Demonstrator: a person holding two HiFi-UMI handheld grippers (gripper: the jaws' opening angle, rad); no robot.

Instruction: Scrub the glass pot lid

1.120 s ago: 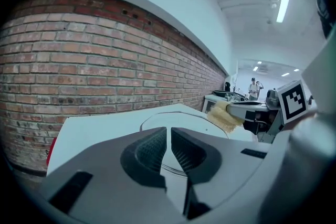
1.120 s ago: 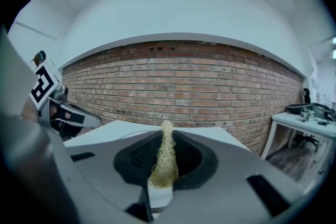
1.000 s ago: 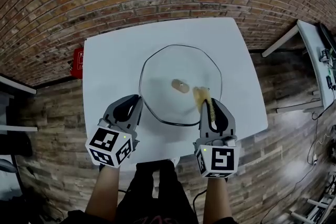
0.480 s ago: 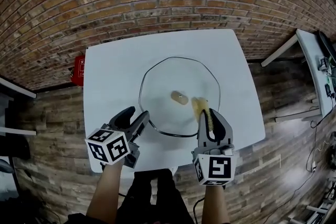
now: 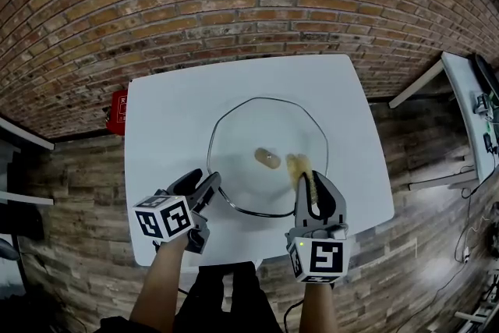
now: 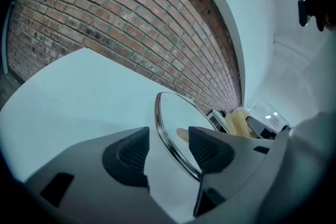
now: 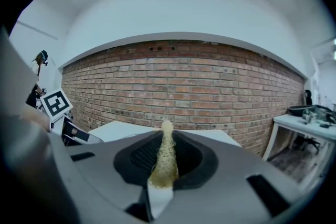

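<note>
My left tongs [image 5: 207, 182] have just opened and straddle the glass lid [image 5: 257, 129] at its rim without pinching it. My right tongs [image 5: 309, 178] clamp the scrubber [image 5: 299, 164]. Next, I reckon, I close the left on the rim to steady the lid, then scrub.

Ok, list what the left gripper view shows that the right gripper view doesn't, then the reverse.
Left gripper view only: the glass lid and its knob. The lid's rim stands unclamped between the jaws of the left gripper, which have just been opening. Right gripper view only: the right gripper shut on the scrubber seen head-on, the left gripper's marker cube, a side table. Both: brick wall, white table, scrubber.
</note>
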